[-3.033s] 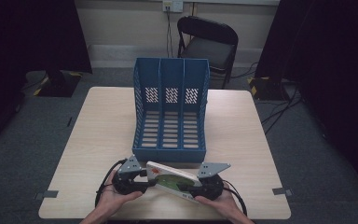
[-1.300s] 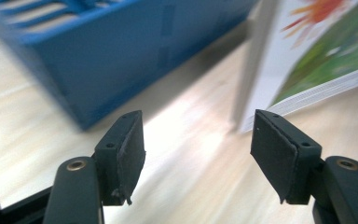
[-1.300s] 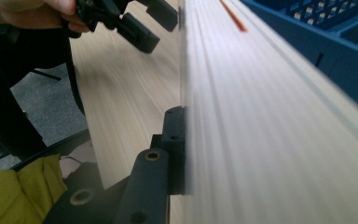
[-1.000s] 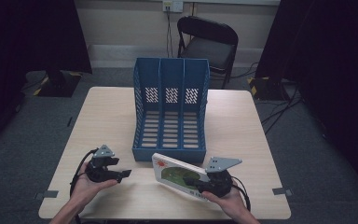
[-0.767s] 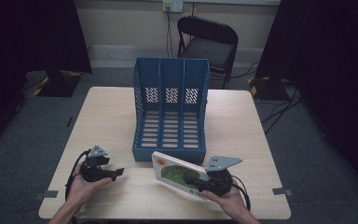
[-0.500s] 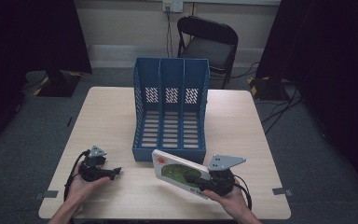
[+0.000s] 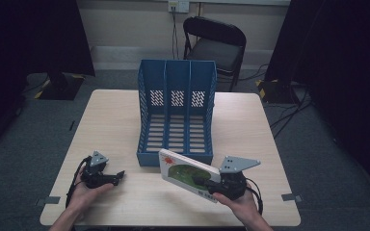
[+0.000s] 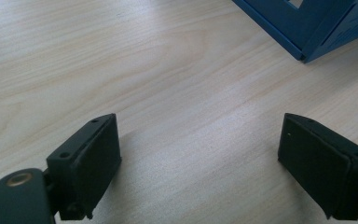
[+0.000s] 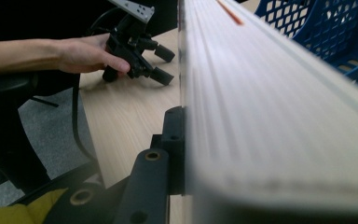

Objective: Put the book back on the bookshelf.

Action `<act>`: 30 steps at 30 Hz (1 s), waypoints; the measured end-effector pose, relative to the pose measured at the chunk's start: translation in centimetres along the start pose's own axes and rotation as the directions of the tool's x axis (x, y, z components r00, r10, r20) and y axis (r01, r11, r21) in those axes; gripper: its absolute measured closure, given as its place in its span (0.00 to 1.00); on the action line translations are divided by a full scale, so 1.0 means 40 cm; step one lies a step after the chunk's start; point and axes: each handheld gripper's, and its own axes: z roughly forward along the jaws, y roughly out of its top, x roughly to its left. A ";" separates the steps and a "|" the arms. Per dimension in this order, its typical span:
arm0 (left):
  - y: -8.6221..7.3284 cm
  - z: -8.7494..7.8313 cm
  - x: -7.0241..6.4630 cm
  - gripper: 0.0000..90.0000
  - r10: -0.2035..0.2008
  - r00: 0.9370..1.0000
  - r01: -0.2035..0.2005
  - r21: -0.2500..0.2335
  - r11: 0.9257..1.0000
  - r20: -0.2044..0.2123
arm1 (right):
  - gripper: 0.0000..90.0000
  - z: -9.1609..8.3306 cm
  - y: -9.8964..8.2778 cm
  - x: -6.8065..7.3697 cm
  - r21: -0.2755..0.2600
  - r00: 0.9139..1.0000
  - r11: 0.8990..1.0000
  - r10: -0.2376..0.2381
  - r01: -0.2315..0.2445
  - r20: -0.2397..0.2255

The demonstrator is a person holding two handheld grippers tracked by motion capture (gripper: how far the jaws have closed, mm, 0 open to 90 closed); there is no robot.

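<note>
The right claw (image 7: 211,184) is clenched on one white hardcover book with a green picture (image 7: 185,173), lower centre of the frame, just before the one blue plastic three-slot file rack (image 7: 176,115). To do it well: keep the book upright and aim at one slot. The left claw (image 7: 117,176), at lower left, has just been opening and is released, nothing between its jaws, above the pale wooden desk (image 7: 106,120). Two claws.
</note>
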 end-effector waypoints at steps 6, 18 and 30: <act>0.000 0.000 0.000 0.14 0.000 1.000 0.000 0.000 1.000 0.000 | 0.85 -0.025 0.025 0.003 -0.032 1.000 0.999 -0.006 0.007 0.014; 0.000 0.000 -0.001 0.14 -0.002 1.000 0.002 -0.001 1.000 -0.005 | 0.85 -0.066 0.069 -0.029 -0.081 0.995 0.997 0.005 0.003 0.098; 0.000 0.000 -0.002 0.14 -0.003 1.000 0.003 -0.001 1.000 -0.005 | 0.85 -0.078 0.085 -0.080 -0.116 0.972 0.993 0.048 -0.021 0.232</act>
